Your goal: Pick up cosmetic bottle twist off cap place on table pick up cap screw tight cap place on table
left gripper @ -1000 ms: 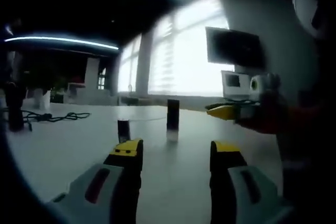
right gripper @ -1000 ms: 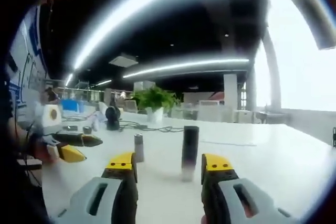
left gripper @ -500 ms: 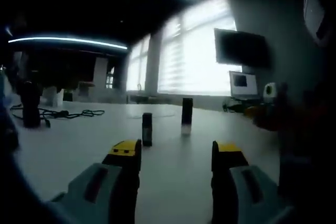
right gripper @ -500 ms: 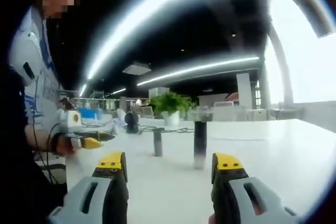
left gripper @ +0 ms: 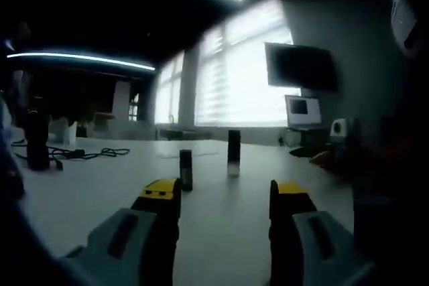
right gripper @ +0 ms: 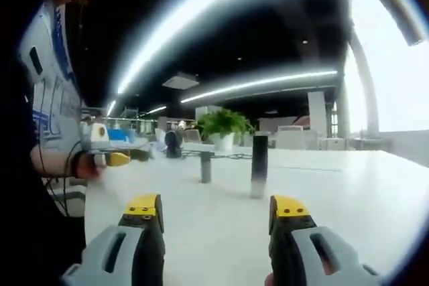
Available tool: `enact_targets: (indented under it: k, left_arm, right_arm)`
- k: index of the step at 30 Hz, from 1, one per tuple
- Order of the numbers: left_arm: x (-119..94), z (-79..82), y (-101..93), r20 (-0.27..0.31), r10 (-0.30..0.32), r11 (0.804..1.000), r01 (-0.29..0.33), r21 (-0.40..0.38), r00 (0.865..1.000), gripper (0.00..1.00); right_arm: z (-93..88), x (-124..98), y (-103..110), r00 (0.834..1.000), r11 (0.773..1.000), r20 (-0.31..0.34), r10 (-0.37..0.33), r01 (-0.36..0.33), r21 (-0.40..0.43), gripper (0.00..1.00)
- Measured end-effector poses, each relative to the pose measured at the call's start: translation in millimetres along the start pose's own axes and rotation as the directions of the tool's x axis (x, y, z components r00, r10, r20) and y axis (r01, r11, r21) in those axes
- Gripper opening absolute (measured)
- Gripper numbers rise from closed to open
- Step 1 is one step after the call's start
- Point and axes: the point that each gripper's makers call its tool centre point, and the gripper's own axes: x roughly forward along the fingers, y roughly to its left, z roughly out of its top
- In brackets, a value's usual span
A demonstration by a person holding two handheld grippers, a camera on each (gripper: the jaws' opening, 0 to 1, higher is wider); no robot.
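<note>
So both grippers are just hanging over the white table (left gripper: 80,192) with nothing in them. In the left gripper view, the left gripper (left gripper: 224,195) comes up from the bottom of the frame with its yellow-tipped jaws spread wide apart. Just above the left jaw tip, near the middle of the frame, stands the short dark cap (left gripper: 186,169), upright on the table. The taller cosmetic bottle (left gripper: 233,153) stands upright a bit to the right of it and further back, dark on top and paler near its base; the two are near each other but not touching. A black cable (left gripper: 87,154) snakes across the table at the left, and a dark monitor (left gripper: 299,66) sits at the upper right by the bright window blinds. In the right gripper view, the right gripper (right gripper: 218,209) also has its jaws spread with nothing between them. The cap (right gripper: 206,166) and bottle (right gripper: 259,165) stand around frame centre, cap on the left. A potted plant (right gripper: 223,127) sits behind them, and the other gripper shows at the left edge, held in a person's hand (right gripper: 86,163).
</note>
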Motion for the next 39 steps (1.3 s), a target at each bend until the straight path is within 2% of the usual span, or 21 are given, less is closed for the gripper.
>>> enact_targets:
  k: [9, 24, 31, 39]
  left_arm:
    - [-2.2, 0.6, 1.9, 0.005, 0.021, 1.0, -0.021, -0.003, 1.0, 0.43]
    - [-5.9, 1.9, 5.1, 0.02, 0.038, 0.999, -0.037, -0.02, 0.999, 0.42]
    - [-6.1, 1.1, 2.9, 0.016, 0.037, 0.999, -0.037, -0.004, 0.999, 0.42]
    - [-7.0, 2.0, 1.0, 0.021, 0.033, 0.999, -0.034, 0.011, 0.999, 0.42]
  right_arm:
    - [7.6, -4.8, -8.7, 0.998, 0.999, 0.044, -0.034, 0.033, 0.032, 0.57]
    - [7.4, -6.3, -7.2, 0.998, 0.999, 0.047, -0.036, 0.034, 0.038, 0.57]
    - [11.4, -10.3, -12.9, 0.996, 0.997, 0.071, -0.061, 0.057, 0.058, 0.57]
    - [9.4, -9.5, -13.8, 0.996, 0.997, 0.06, -0.069, 0.066, 0.048, 0.56]
